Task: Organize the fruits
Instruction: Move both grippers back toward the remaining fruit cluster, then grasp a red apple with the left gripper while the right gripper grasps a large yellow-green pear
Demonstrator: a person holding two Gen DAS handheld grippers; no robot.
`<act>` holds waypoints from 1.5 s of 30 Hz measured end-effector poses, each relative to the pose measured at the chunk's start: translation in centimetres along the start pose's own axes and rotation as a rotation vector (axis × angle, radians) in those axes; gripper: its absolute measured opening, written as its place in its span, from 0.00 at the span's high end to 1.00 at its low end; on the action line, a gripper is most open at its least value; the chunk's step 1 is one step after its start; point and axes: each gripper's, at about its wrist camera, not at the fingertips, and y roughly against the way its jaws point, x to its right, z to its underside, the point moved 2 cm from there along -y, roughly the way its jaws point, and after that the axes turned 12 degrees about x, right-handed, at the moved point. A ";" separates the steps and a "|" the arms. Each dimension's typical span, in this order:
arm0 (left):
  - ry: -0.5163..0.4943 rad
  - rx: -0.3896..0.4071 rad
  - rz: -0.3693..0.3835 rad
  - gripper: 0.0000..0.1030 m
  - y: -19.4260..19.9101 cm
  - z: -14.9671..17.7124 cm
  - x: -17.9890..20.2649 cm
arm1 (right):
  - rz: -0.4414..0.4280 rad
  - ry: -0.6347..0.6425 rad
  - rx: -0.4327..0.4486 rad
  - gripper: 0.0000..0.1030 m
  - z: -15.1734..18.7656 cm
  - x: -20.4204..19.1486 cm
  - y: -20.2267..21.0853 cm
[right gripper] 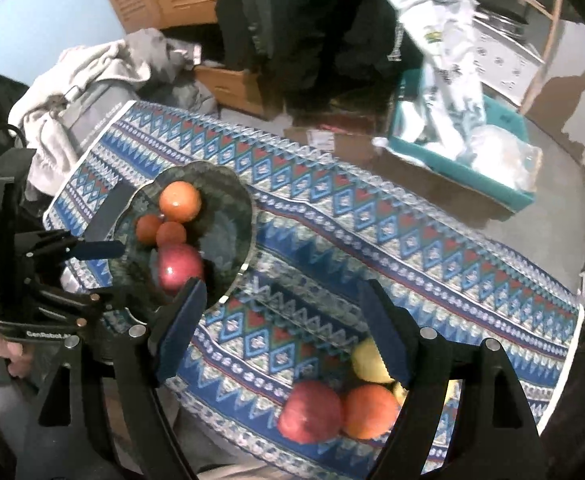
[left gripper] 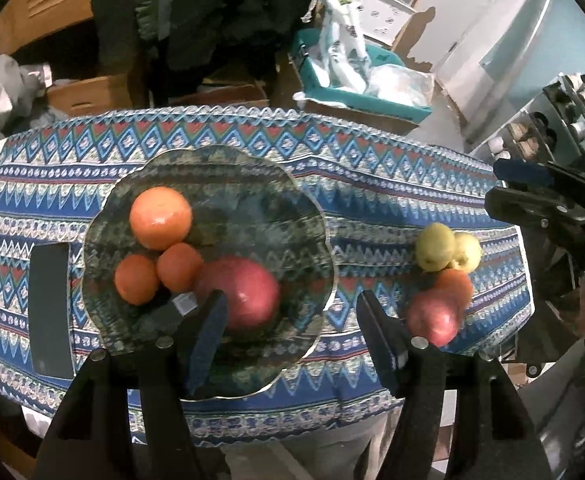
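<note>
Four fruits already lie in the glass plate on the patterned tablecloth of the table: a large orange, two smaller oranges touching it, and a red apple against them; the loose pile sits well apart to the right, where two yellow-green fruits, an orange one and a second red apple crowd together near the cloth's near edge. Both tools hang empty above this; the left hand-held gripper stands moderately parted over the plate's near rim with nothing between its pads, and the right hand-held gripper stands wider, bare cloth showing between its fingers, the pile partly hidden under its right finger. My worry is the pile itself; the round fruits lean on one another, so closing on one could nudge its neighbours, and the red apple nearest the edge could roll off the table. A second risk is the plate; its shallow scalloped rim and the clustered oranges leave little to stop a fruit released from height bouncing out; a dark flat object beside the plate also narrows the free room on the left.
</note>
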 end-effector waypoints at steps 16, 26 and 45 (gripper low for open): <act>-0.104 0.028 0.085 0.26 0.0 -0.5 7.6 | 0.076 -0.086 0.032 0.22 4.2 6.2 4.4; -0.154 -0.003 0.132 0.24 -1.5 0.0 12.1 | 0.130 -0.174 0.039 0.22 8.0 10.3 6.1; -0.308 -0.187 0.187 0.22 -8.1 4.6 18.8 | 0.189 -0.360 -0.076 0.22 16.4 16.1 4.8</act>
